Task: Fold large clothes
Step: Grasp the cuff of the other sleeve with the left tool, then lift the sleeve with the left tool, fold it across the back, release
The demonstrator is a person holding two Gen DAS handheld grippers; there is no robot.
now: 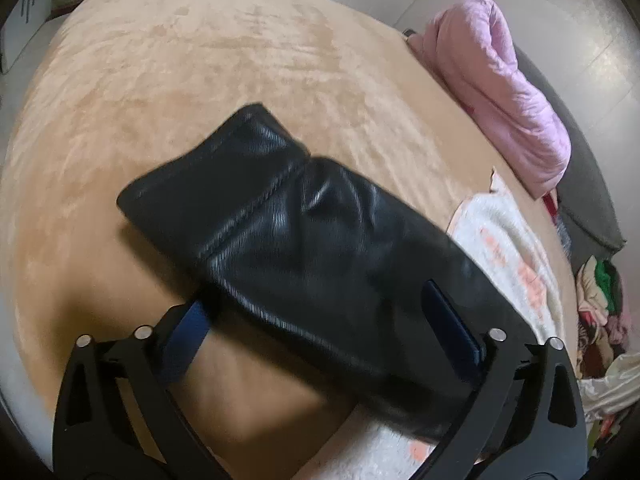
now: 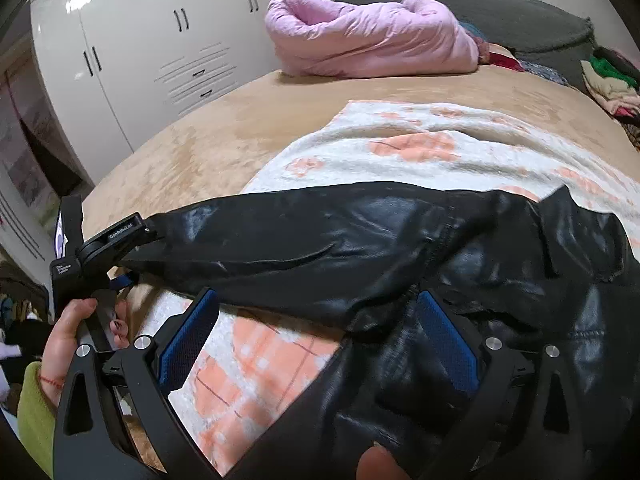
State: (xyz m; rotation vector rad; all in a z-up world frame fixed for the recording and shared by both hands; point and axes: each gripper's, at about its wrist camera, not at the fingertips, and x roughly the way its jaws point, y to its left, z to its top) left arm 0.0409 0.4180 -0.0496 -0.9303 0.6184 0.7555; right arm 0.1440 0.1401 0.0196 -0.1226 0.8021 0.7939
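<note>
A black leather jacket [image 2: 460, 248] lies across a white and orange patterned blanket [image 2: 400, 144] on the tan bed [image 2: 192, 148]. In the left wrist view its sleeve [image 1: 280, 216] runs between my left gripper's [image 1: 320, 312] wide-open blue pads and ends in a cuff [image 1: 208, 172] off the bed. In the right wrist view the left gripper [image 2: 120, 236] shows at the sleeve's end. My right gripper [image 2: 316, 328] is open over the jacket's body, one pad [image 2: 448, 340] on the leather, the other [image 2: 188, 332] above the blanket.
A rolled pink quilt [image 2: 372, 36] lies at the far side of the bed [image 1: 140, 64], with a grey cushion [image 2: 500, 8] behind it. A heap of coloured clothes [image 1: 600, 300] sits at the bed's right edge. White wardrobes [image 2: 132, 52] stand to the left.
</note>
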